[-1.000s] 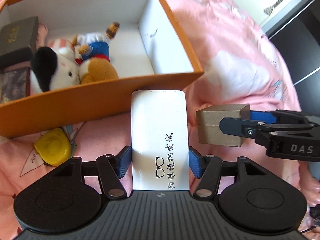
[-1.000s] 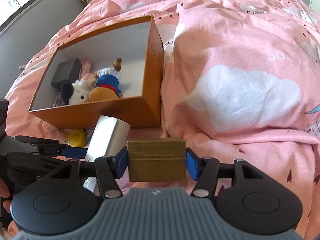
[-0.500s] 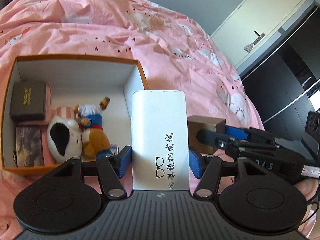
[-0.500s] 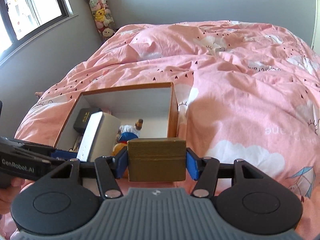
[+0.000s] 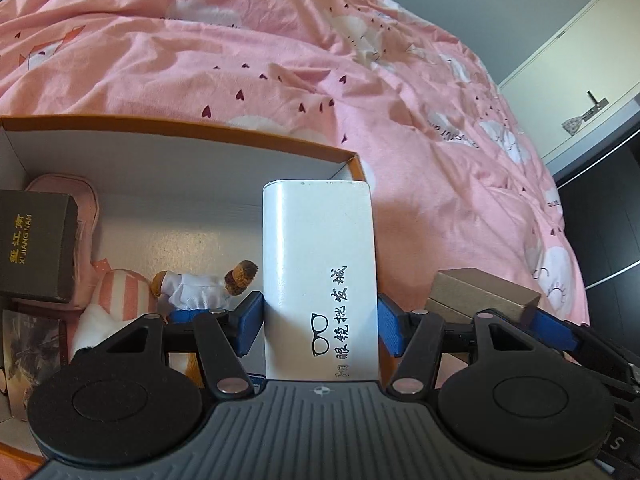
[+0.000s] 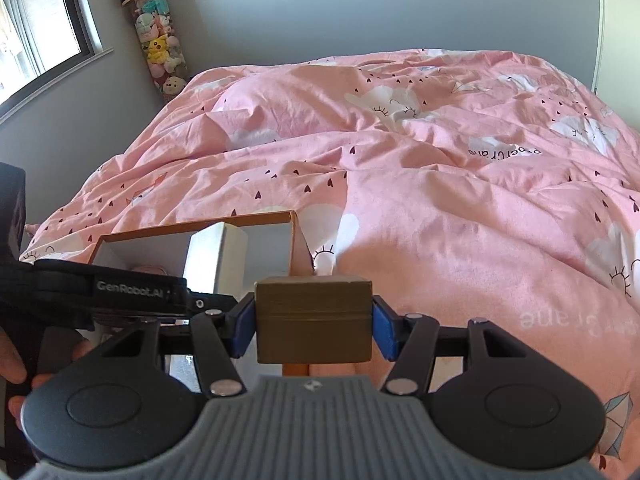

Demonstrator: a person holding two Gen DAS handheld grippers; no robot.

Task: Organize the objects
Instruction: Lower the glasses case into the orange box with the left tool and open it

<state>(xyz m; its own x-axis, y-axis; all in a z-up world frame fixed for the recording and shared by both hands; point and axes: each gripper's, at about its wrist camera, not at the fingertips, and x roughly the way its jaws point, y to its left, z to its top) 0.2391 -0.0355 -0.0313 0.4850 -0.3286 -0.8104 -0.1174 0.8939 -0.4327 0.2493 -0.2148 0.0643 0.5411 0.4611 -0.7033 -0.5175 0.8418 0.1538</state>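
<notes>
Since a second ago both tongs have carried their loads from in front of the orange box's (image 5: 180, 130) near wall to above it. The left tongs (image 5: 320, 322) pinch the white glasses case (image 5: 318, 256) on its 2 long sides; it now hangs over the box's interior, just inside the right-hand wall. The right tongs (image 6: 314, 322) pinch the gold box (image 6: 313, 316), which sits just outside that wall, roughly over its near corner, beside the left tongs.

That likely means both items are on their way to being dropped in.

Beyond the left tongs' tips the white floor looks bare along the right wall. To their left lie the plush toys (image 5: 192, 286), with a dark box (image 5: 34, 246) further left. The gold box must clear the right rim, and the 2 tongs are close together. The pink bed (image 6: 460, 200) to the right of the right tongs is open.
</notes>
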